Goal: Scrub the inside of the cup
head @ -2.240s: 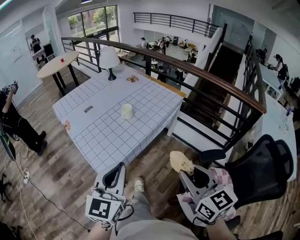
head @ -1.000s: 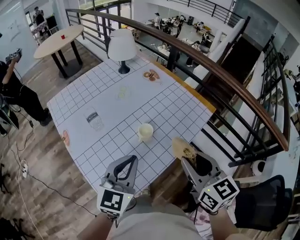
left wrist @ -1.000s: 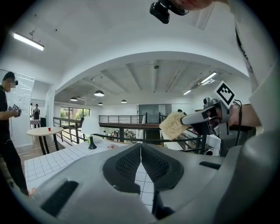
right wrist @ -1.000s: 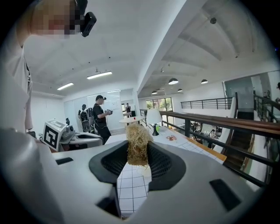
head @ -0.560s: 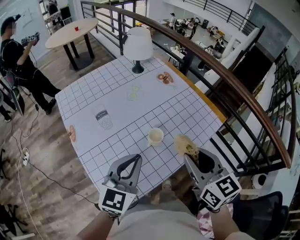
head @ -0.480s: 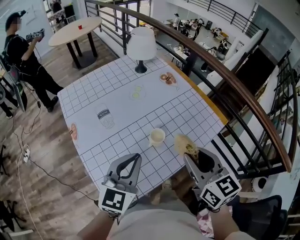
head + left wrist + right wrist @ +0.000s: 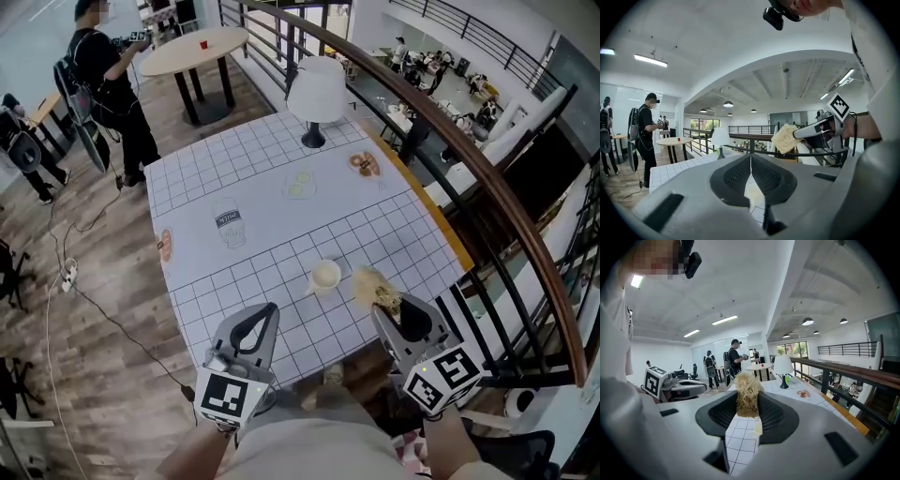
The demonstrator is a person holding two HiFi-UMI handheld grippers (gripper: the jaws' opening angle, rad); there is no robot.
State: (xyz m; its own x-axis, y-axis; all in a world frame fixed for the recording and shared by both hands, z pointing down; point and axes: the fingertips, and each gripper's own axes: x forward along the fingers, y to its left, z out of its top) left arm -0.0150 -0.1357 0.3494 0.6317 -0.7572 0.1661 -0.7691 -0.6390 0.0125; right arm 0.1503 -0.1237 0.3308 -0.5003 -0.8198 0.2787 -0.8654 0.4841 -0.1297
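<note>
A pale cream cup (image 7: 325,276) stands upright near the front edge of the white grid-cloth table (image 7: 262,187). My right gripper (image 7: 386,306) is shut on a straw-coloured fibrous scrubber (image 7: 372,287), which hangs just right of the cup without touching it. The right gripper view shows the scrubber (image 7: 748,394) clamped between the pads, with the cup's rim (image 7: 758,427) peeping out below. My left gripper (image 7: 263,315) is shut and holds nothing, hovering over the table's front edge to the cup's left. Its pads (image 7: 740,173) meet in the left gripper view, where the right gripper (image 7: 820,133) and scrubber (image 7: 785,138) show.
A white lamp (image 7: 317,93) stands at the table's far end. A wooden-topped railing (image 7: 487,178) runs along the right, with a drop behind it. A person (image 7: 105,70) stands far left by a round table (image 7: 192,52). Wood floor lies left of the table.
The table and cup have come much closer: both grippers now reach over its front edge. The scrubber has drawn up beside the cup. The grip on it has not changed.
</note>
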